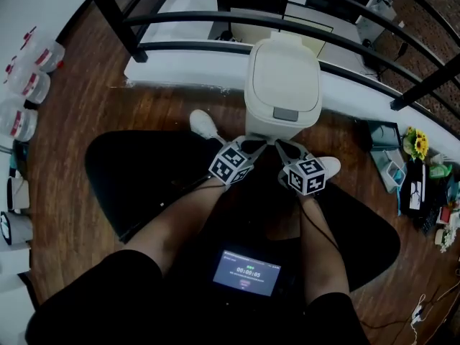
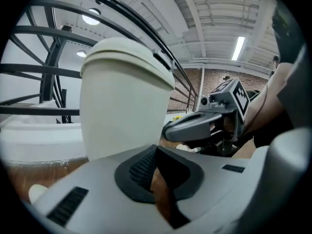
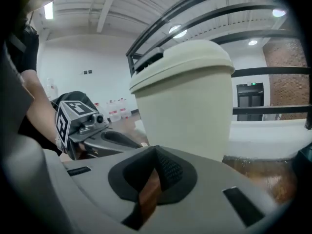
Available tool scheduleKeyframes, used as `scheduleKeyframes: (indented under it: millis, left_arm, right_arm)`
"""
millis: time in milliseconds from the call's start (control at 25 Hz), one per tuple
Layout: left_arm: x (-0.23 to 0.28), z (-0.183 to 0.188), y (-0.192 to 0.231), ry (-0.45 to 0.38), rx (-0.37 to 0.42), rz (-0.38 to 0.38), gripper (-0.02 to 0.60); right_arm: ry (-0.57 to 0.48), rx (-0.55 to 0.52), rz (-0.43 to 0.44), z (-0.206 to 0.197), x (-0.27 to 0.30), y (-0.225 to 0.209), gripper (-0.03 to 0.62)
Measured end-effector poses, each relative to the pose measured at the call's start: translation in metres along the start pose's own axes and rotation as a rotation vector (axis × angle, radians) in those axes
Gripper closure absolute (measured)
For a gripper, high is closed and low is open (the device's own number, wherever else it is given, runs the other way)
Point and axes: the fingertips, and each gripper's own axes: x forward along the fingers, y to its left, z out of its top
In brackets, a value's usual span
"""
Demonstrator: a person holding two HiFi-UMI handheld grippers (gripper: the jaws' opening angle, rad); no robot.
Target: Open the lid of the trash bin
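Observation:
A cream trash bin (image 1: 282, 77) stands on the wood floor against a white ledge. Its lid (image 1: 283, 69) is down, and a grey push tab (image 1: 285, 113) sits at the lid's near edge. My left gripper (image 1: 253, 146) and right gripper (image 1: 287, 149) are side by side just in front of the bin's base, below the tab and not touching the bin. Both are shut with nothing held. The left gripper view has the bin (image 2: 122, 101) close ahead of the shut left gripper (image 2: 155, 152). In the right gripper view the bin (image 3: 187, 101) stands just beyond the right gripper (image 3: 157, 152).
A black railing (image 1: 215, 16) and a white ledge (image 1: 180, 67) run behind the bin. Under my legs lies a black mat (image 1: 129, 171); a white shoe (image 1: 205, 126) rests to the bin's left. Bottles (image 1: 29, 85) line the left; flowers (image 1: 415, 144) and clutter sit right. A timer screen (image 1: 246, 272) rests on my lap.

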Motion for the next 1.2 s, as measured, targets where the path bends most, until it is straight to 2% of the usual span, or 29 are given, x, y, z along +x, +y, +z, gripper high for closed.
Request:
scheduleKeyframes:
  millis: [160, 400, 600, 840, 1040, 1200]
  left_arm:
    - [0.014, -0.020, 0.014, 0.050, -0.029, 0.011, 0.543]
    - [0.037, -0.040, 0.040, 0.043, -0.134, 0.026, 0.543]
    - [0.050, -0.059, 0.047, 0.076, -0.145, 0.030, 0.543]
    - [0.067, -0.083, 0.061, 0.103, -0.176, 0.056, 0.543]
    - [0.092, -0.092, 0.052, 0.129, -0.151, 0.020, 0.543]
    - [0.106, -0.107, 0.055, 0.131, -0.185, 0.045, 0.543]
  right_arm:
    - [0.039, 0.032, -0.016, -0.013, 0.020, -0.012, 0.576]
    - [0.072, 0.089, -0.010, -0.033, 0.048, -0.023, 0.576]
    - [0.102, 0.127, -0.030, -0.052, 0.062, -0.034, 0.576]
    - [0.092, 0.150, -0.034, -0.062, 0.071, -0.039, 0.576]
    - [0.087, 0.154, -0.036, -0.067, 0.074, -0.046, 0.576]
    - [0.080, 0.153, -0.035, -0.067, 0.074, -0.050, 0.576]
